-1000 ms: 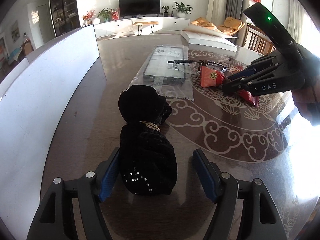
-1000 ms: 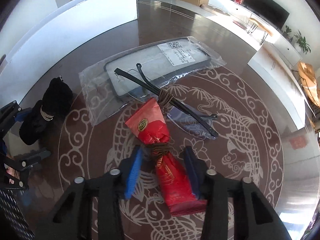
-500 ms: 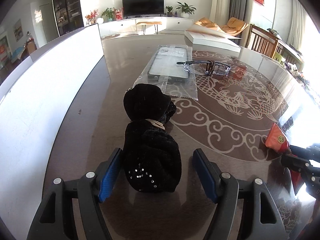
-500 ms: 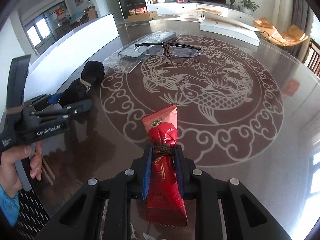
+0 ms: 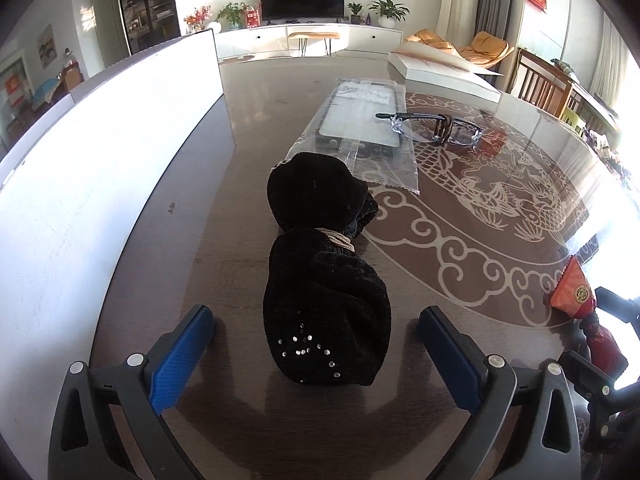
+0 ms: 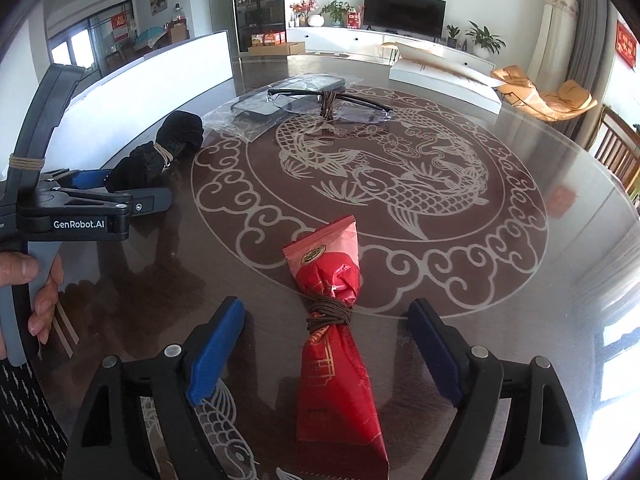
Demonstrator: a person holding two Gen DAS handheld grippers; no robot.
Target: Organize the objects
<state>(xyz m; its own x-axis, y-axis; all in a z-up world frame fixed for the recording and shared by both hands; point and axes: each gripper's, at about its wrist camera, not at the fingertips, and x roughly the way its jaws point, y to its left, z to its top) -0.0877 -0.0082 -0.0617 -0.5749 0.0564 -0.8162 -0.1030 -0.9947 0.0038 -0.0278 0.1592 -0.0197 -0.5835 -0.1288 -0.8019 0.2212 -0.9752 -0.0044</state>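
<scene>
The right hand-held gripper (image 6: 324, 352) stands wide open, gripping nothing; the red packet (image 6: 336, 344), tied with brown cord, lies flat on the desk (image 6: 520, 280) between its fingers, at 6 o'clock of the fish motif. The left hand-held gripper (image 5: 316, 352) is likewise wide open, straddling the black bundle (image 5: 324, 280) without touching it, probably lined up for a grab. Glasses (image 6: 328, 102) and a bagged case (image 5: 360, 128) rest together at 12 o'clock, likely awaiting sorting.

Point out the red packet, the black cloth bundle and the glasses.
red packet (image 6: 340, 392), right wrist view, on its lower half below the brown cord.
black cloth bundle (image 5: 324, 312), left wrist view, on the near lobe.
glasses (image 6: 329, 101), right wrist view, on the cord-wrapped bridge.
</scene>
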